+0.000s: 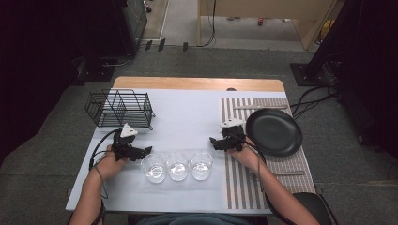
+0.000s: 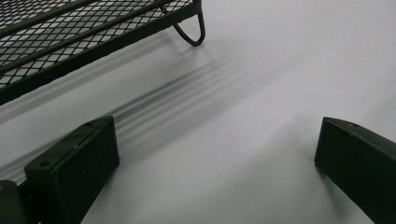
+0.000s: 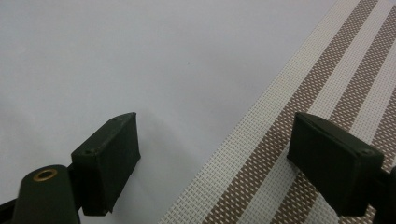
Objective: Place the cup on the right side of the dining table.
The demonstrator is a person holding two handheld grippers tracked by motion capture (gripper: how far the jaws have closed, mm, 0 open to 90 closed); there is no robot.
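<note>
now from above, the left gripper (image 1: 146, 151) sits just beside the first of three empty glasses (image 1: 153, 167), and the right gripper (image 1: 213, 141) hangs near the black plate (image 1: 274, 131). the left gripper view catches the wire rack (image 2: 70, 37), jaws apart, nothing between. the right gripper view straddles the striped placemat (image 3: 299, 140) edge, jaws apart, empty.

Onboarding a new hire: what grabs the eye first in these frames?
Three clear glasses in a row at the table's near edge, between the left gripper and right gripper, both open and empty. Then the black plate on the striped placemat, and the black wire rack far left.
</note>
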